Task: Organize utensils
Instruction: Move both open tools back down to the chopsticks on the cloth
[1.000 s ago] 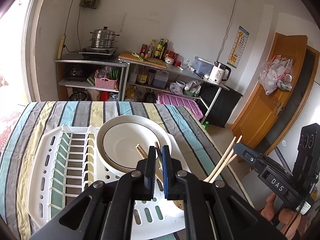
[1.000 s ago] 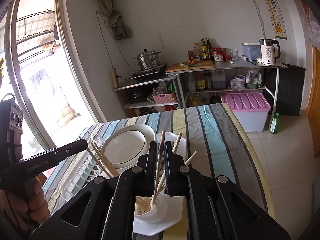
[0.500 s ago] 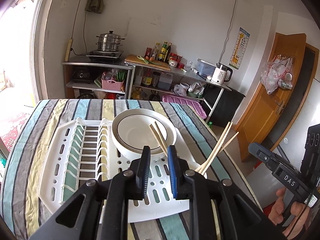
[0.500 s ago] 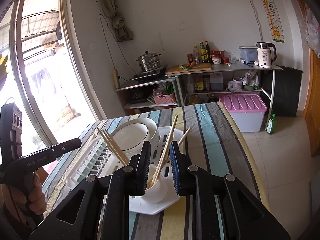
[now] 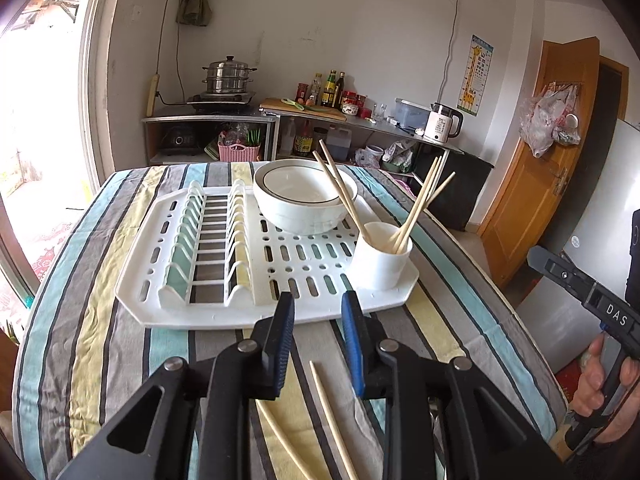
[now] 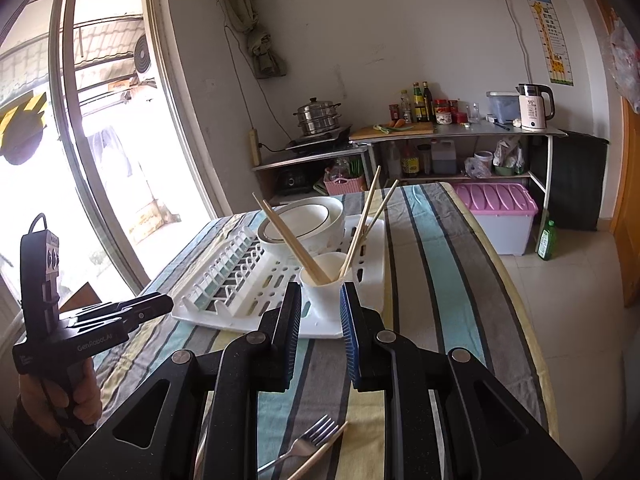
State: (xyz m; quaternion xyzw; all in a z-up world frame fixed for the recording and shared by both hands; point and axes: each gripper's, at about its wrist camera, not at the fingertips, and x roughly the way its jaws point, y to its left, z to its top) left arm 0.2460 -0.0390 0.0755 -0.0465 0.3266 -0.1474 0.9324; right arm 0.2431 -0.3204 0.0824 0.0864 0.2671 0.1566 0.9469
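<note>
A white cup (image 5: 382, 258) at the dish rack's (image 5: 200, 240) right corner holds several wooden chopsticks (image 5: 416, 204), leaning out both ways. Two loose chopsticks (image 5: 332, 420) lie on the striped cloth under my left gripper (image 5: 318, 308). Its jaws are opening and nothing is between them. My right gripper (image 6: 320, 304) is open and empty, pointed at the cup (image 6: 326, 276) from short of the rack (image 6: 224, 280). Below it a fork (image 6: 304, 444) and a chopstick (image 6: 320, 456) lie on the cloth. Each gripper shows in the other's view: the right gripper (image 5: 580, 288) and the left gripper (image 6: 132, 312).
A white bowl (image 5: 304, 196) sits on the rack behind the cup. The table's right edge (image 5: 500, 304) drops to the floor. Beyond the table stand kitchen shelves (image 5: 224, 120) and a pink-lidded bin (image 6: 496, 204). A hand (image 5: 600, 384) grips the right tool.
Both grippers have pulled back from the cup toward the near side of the table. The left jaws went from shut to apart. The chopsticks stay in the cup.
</note>
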